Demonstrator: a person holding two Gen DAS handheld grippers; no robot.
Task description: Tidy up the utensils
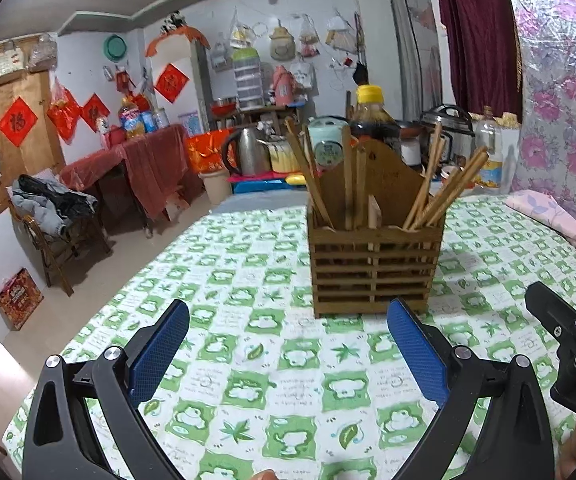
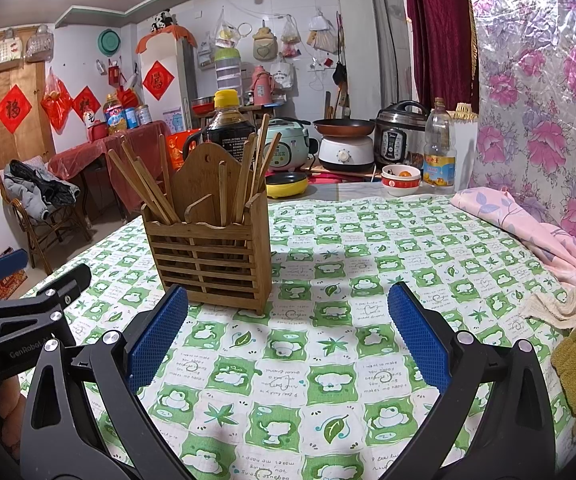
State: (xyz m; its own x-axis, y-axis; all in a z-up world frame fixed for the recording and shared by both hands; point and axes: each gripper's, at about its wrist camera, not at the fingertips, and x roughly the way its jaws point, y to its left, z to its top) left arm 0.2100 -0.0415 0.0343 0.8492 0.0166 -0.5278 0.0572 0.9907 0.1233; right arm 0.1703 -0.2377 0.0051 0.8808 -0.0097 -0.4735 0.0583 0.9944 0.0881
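Both tongs, left [image 1: 288,344] and right [image 2: 288,328], gape wide and empty; chopsticks [image 2: 147,188] stand in the holder [image 2: 211,256], seemingly all; any pinch should be mid-shaft.

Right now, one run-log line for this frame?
left gripper: open, empty | right gripper: open, empty | chopsticks: upright in wooden holder | both grippers short of holder

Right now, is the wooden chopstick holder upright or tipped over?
Upright. The wooden holder sits flat on the tablecloth, chopsticks sticking up out of it.
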